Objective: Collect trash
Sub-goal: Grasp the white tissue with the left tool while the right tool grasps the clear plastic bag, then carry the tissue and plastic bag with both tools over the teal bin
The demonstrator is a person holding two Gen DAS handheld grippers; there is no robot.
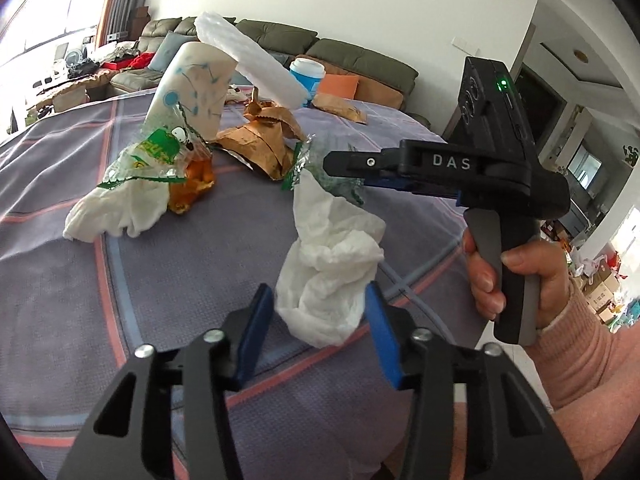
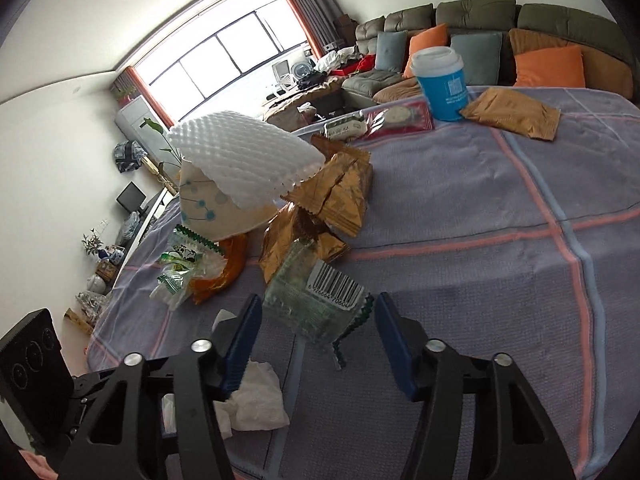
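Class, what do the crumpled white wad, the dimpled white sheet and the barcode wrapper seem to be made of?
Wad: soft tissue paper, matte, with limp creases.
Sheet: likely foam netting, judging by its raised dimple pattern and the way it holds its shape.
Wrapper: thin clear plastic film, glossy, with a printed barcode and zigzag-cut edge.

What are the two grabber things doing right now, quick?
Left gripper: open, jaws on either side of a crumpled tissue, not clamped.
Right gripper: open, jaws on either side of a clear wrapper, not clamped.
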